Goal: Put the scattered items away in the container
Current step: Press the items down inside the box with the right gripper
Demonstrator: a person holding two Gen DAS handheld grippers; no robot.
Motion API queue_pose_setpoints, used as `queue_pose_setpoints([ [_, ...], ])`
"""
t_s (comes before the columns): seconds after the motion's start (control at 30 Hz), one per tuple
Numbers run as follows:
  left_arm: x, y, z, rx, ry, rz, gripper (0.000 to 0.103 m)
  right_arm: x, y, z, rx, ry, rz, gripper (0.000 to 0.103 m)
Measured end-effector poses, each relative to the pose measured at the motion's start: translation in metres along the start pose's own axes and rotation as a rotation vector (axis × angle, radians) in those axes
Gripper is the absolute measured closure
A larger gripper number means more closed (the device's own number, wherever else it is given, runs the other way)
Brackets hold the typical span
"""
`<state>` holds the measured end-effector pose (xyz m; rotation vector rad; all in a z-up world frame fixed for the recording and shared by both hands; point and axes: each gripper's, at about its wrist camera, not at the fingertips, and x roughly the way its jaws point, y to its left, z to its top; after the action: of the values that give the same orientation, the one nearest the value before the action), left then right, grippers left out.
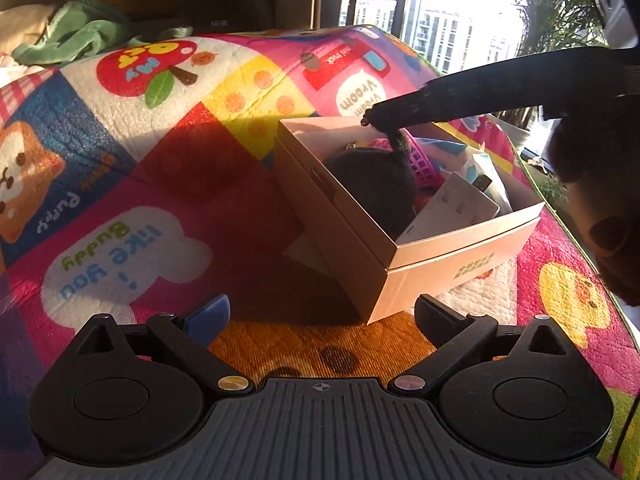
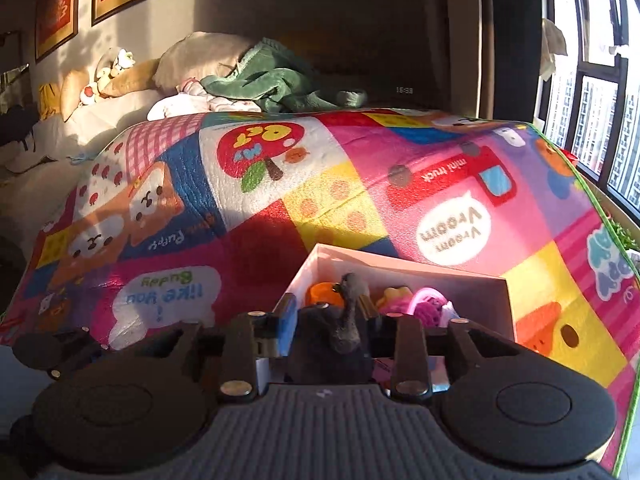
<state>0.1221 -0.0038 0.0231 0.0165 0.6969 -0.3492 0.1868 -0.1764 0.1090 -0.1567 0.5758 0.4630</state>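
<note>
A white cardboard box [image 1: 440, 248] stands on the colourful play mat [image 1: 120, 168]. It holds a pink basket [image 1: 424, 168], white cards and other small items. My right gripper [image 1: 380, 120] reaches over the box from the right and is shut on a black plush toy [image 1: 376, 184] that hangs into the box. In the right wrist view the black plush toy [image 2: 340, 328] sits between the fingers [image 2: 286, 320], above the box [image 2: 460, 292] with orange and pink toys inside. My left gripper [image 1: 322, 312] is open and empty, just in front of the box corner.
A green blanket [image 2: 272, 84] and pillows [image 2: 200, 56] lie on the bed behind the mat. Windows [image 2: 592, 112] run along the right side, with a plant [image 1: 560, 8] outside. The mat's green edge [image 2: 624, 400] drops off at the right.
</note>
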Motion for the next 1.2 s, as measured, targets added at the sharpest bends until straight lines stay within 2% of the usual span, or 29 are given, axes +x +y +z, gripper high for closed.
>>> queue_pose_setpoints([
  [0.1,-0.002,0.001,-0.001,0.003,-0.001,-0.002,0.001,0.027,0.005,-0.001,-0.029,0.065,-0.051,0.061],
  [0.13,-0.003,0.002,-0.001,0.002,-0.002,-0.006,0.001,0.033,-0.002,-0.002,0.006,0.091,-0.054,0.068],
  [0.17,-0.003,0.003,-0.002,0.001,-0.003,-0.011,0.001,0.036,-0.013,-0.003,0.061,0.105,-0.049,0.071],
  [0.2,-0.002,0.004,-0.003,0.0,-0.001,-0.016,0.001,0.037,-0.026,-0.004,0.122,0.108,-0.051,0.071],
  [0.27,0.001,0.005,-0.005,-0.005,0.007,-0.02,0.001,0.035,-0.046,-0.004,0.179,0.103,-0.111,0.075],
  [0.33,0.004,0.007,-0.006,-0.015,0.01,-0.027,0.001,0.027,-0.05,-0.001,0.129,0.078,-0.206,0.074],
  [0.37,0.005,0.008,-0.007,-0.022,0.009,-0.032,0.001,0.019,-0.047,0.0,0.076,0.051,-0.234,0.07],
  [0.4,0.007,0.009,-0.008,-0.028,0.008,-0.036,0.001,0.012,-0.043,0.001,0.02,0.026,-0.229,0.067],
  [0.47,0.009,0.01,-0.009,-0.039,0.01,-0.043,0.0,0.0,-0.033,0.001,-0.076,0.005,-0.16,0.052],
  [0.57,0.013,0.009,-0.01,-0.044,0.018,-0.05,0.0,0.004,-0.008,-0.005,-0.222,0.055,-0.066,0.051],
  [0.67,0.013,0.009,-0.012,-0.042,0.02,-0.047,0.0,0.024,0.016,-0.017,-0.357,0.111,-0.034,0.051],
  [0.73,0.011,0.01,-0.013,-0.049,0.016,-0.051,0.0,0.038,0.023,-0.021,-0.391,0.154,-0.014,0.049],
  [0.77,0.01,0.011,-0.014,-0.053,0.012,-0.055,0.0,0.043,0.025,-0.022,-0.388,0.169,-0.003,0.035],
  [0.8,0.009,0.011,-0.015,-0.056,0.009,-0.06,0.0,0.047,0.023,-0.021,-0.375,0.175,0.012,0.033],
  [0.83,0.009,0.012,-0.016,-0.06,0.005,-0.065,0.0,0.05,0.02,-0.019,-0.353,0.183,0.025,0.03],
  [0.87,0.009,0.012,-0.016,-0.063,0.001,-0.07,0.0,0.052,0.017,-0.018,-0.321,0.189,0.032,0.031],
  [0.93,0.009,0.013,-0.017,-0.073,-0.006,-0.083,0.0,0.056,0.006,-0.011,-0.199,0.199,0.014,0.044],
  [1.0,0.009,0.014,-0.017,-0.08,-0.011,-0.091,0.0,0.057,-0.018,-0.002,0.026,0.224,0.041,0.05],
  [1.1,0.008,0.015,-0.016,-0.087,-0.015,-0.095,0.0,0.053,-0.064,0.003,0.432,0.257,0.145,0.068],
  [1.13,0.008,0.016,-0.016,-0.09,-0.016,-0.095,0.0,0.051,-0.078,0.0,0.551,0.263,0.196,0.078],
  [1.2,0.008,0.016,-0.016,-0.095,-0.016,-0.094,0.0,0.051,-0.092,-0.007,0.693,0.278,0.284,0.082],
])
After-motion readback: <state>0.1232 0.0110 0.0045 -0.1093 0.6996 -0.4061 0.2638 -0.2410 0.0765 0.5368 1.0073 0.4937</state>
